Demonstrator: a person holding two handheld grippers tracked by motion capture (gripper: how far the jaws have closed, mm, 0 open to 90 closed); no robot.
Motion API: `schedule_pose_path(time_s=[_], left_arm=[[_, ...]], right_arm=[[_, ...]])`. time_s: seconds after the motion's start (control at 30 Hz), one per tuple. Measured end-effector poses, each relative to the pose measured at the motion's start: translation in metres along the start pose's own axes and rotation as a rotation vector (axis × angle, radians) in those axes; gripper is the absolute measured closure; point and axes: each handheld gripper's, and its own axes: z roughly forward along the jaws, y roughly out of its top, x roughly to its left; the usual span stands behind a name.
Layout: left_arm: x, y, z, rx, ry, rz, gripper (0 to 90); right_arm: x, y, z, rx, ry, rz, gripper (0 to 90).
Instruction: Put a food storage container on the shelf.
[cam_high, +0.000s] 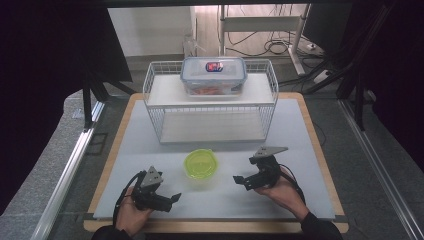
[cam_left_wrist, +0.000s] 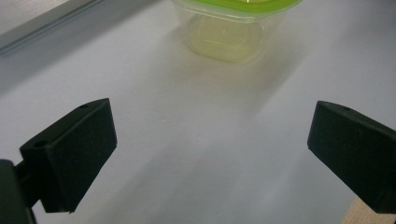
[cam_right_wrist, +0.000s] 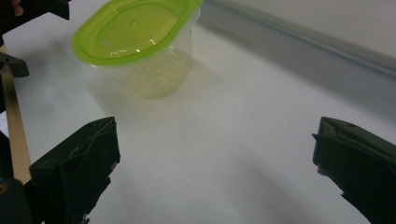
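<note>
**Green-lidded tub waits between our two grippers**

Green and see-through, the small plastic tub (cam_high: 201, 169) sits on the white table mat (cam_high: 300, 130), near the front edge. It stands upright with its green lid (cam_right_wrist: 135, 30) on. Our left gripper (cam_high: 172, 198) rests to one side of it and our right gripper (cam_high: 239, 180) to the other. Neither one touches the tub. Both have their jaws spread wide, with nothing between them.

Behind the tub stands a white wire rack (cam_high: 210, 102), with a bigger clear box (cam_high: 213, 75) on its top shelf.

We think the next job is to pick up the tub. To do it well, we should come in low and slow, put one jaw on each side of the clear wall below the lid, and squeeze softly. The tub looks light, so a hard bump could slide it or tip it.
</note>
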Motion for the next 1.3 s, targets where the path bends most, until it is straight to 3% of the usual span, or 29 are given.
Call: schedule_pose_path(time_s=[0.07,0.3,0.5,0.73,1.0,1.3], left_arm=[[0.000,0.000,0.000,0.000,-0.004,-0.005,1.2],[0.001,-0.002,-0.001,0.003,-0.006,-0.001,1.5],[0.000,-0.002,0.000,0.007,-0.010,0.008,1.8],[-0.001,-0.002,0.000,0.009,-0.008,0.013,1.9],[-0.001,-0.002,0.001,0.013,-0.011,0.018,2.1],[-0.002,-0.002,0.002,0.025,-0.012,0.024,2.3]], right_arm=[[-0.002,0.005,0.004,0.027,0.008,0.012,1.5],[-0.006,0.029,0.014,0.012,0.065,0.034,12.7],[-0.005,0.047,0.032,0.009,0.101,0.055,29.8],[-0.007,0.065,0.051,0.037,0.157,0.114,45.8],[-0.007,0.070,0.075,0.084,0.196,0.168,63.5],[-0.016,0.068,0.079,0.102,0.268,0.282,76.9]])
